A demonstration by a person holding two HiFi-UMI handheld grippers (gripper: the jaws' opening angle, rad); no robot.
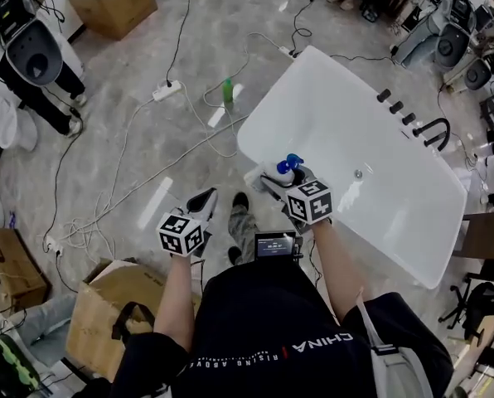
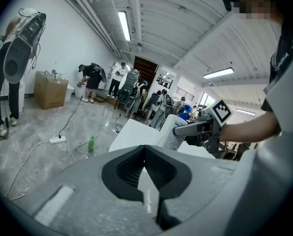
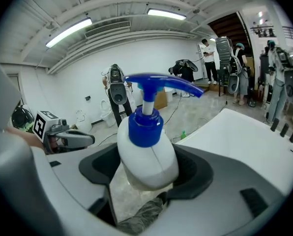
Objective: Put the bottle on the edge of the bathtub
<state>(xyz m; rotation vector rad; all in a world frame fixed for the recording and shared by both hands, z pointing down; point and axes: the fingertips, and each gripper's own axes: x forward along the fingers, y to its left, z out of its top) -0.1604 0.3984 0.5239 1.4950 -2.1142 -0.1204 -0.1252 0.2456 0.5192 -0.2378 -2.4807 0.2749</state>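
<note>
A white pump bottle (image 1: 283,171) with a blue pump head sits upright between the jaws of my right gripper (image 1: 278,177), which is shut on its body. In the right gripper view the bottle (image 3: 146,154) fills the middle, pump spout pointing right. It hangs over the near-left rim of the white bathtub (image 1: 262,116). The bathtub (image 3: 245,132) spreads out to the right behind it. My left gripper (image 1: 203,203) is lower left, over the floor beside the tub, shut with nothing in it. Its view shows the bathtub (image 2: 131,134) ahead and the right gripper (image 2: 186,129) with the bottle.
A green bottle (image 1: 227,89) stands on the floor beyond the tub, among cables and a power strip (image 1: 166,91). Cardboard boxes sit at the far left (image 1: 114,2) and near left (image 1: 106,301). A black faucet (image 1: 433,131) is on the tub's far rim. People stand around.
</note>
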